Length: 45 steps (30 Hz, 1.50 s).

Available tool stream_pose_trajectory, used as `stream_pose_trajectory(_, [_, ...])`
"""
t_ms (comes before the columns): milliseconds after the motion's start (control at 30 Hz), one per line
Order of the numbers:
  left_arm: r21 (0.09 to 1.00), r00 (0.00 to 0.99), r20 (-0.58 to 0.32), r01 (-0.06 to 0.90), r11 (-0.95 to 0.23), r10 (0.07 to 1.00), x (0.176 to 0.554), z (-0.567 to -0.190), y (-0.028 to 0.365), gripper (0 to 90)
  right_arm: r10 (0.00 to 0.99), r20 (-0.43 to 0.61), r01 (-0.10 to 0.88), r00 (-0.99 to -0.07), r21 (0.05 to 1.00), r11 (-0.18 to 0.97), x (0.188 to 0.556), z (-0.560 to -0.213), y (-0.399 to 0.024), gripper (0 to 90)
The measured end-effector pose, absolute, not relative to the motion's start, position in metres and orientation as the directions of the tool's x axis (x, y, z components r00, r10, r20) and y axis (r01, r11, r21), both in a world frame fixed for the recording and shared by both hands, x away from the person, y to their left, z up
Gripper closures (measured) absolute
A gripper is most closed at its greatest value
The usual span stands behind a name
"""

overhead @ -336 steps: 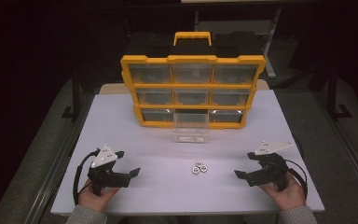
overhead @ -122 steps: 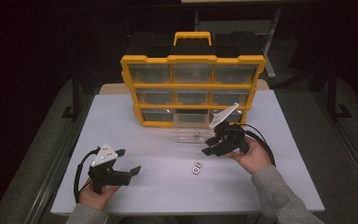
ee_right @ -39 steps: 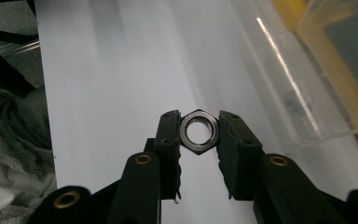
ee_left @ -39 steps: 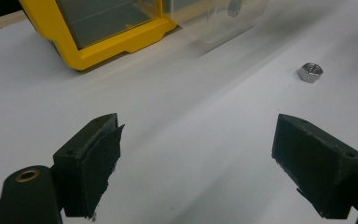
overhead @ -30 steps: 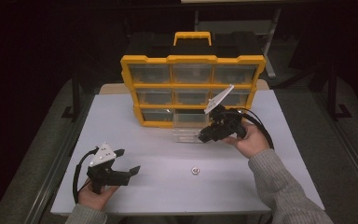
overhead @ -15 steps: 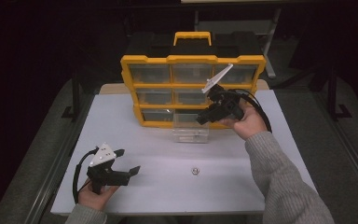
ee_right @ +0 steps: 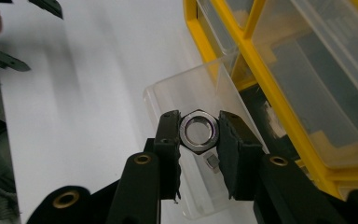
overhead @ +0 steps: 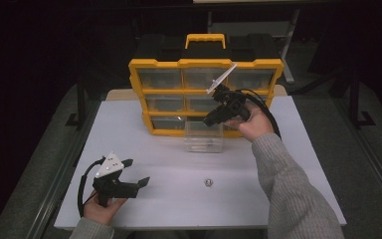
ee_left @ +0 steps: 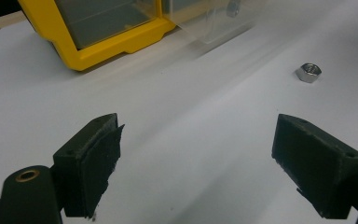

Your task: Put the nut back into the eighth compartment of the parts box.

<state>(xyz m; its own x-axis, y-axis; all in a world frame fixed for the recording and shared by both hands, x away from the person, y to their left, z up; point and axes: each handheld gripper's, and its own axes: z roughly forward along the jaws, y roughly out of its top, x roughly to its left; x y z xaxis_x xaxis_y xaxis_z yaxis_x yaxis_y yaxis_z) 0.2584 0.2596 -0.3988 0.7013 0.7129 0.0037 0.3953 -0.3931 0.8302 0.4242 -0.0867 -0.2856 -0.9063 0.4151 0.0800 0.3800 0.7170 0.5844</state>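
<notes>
Broad bare white desk [overhead: 298, 164] on the near side, open between the two hands; far edge crowded by a yellow drawer organiser [overhead: 205, 97] standing upright, with a clear drawer [overhead: 203, 136] pulled out onto the desk just in front of its bottom row. One loose nut [overhead: 209, 182] lying alone mid-desk, well apart from everything.

Drawer contents hard to make out from above; through the right gripper view, a small piece [ee_right: 211, 163] inside the drawer, half hidden behind the jaws. Organiser's lower middle partly covered by the right hand.

Right hand-held gripper [overhead: 210, 120] raised above the drawer, forearm reaching in from the near right, jaws clamped on a hex nut [ee_right: 199, 131]. Left hand-held gripper [overhead: 135, 183] resting low at the near left, jaws spread wide, nothing between them.
</notes>
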Motion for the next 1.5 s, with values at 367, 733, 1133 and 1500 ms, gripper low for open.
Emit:
stream_pose_trajectory(367, [0.831,0.703,0.000,0.396,-0.391,0.711,0.258,-0.399,0.260,14.8,0.448,0.102,0.426,-0.888,0.546,0.721,0.438,-0.317,-0.077,68.6])
stream_pose_trajectory(733, [0.830,0.703,0.002,0.395,-0.393,0.711,0.258,-0.399,0.260,14.8,0.465,0.130,0.461,-0.876,0.511,0.725,0.447,-0.343,-0.074,68.2])
stream_pose_trajectory(1133, [0.830,0.704,0.004,0.394,-0.395,0.710,0.258,-0.399,0.260,14.8,0.466,0.135,0.460,-0.875,0.535,0.709,0.444,-0.340,-0.078,64.0])
stream_pose_trajectory(1500, [0.821,0.709,0.011,0.396,-0.411,0.705,0.258,-0.398,0.259,14.8,0.451,0.136,0.441,-0.882,0.577,0.688,0.418,-0.324,-0.099,62.7])
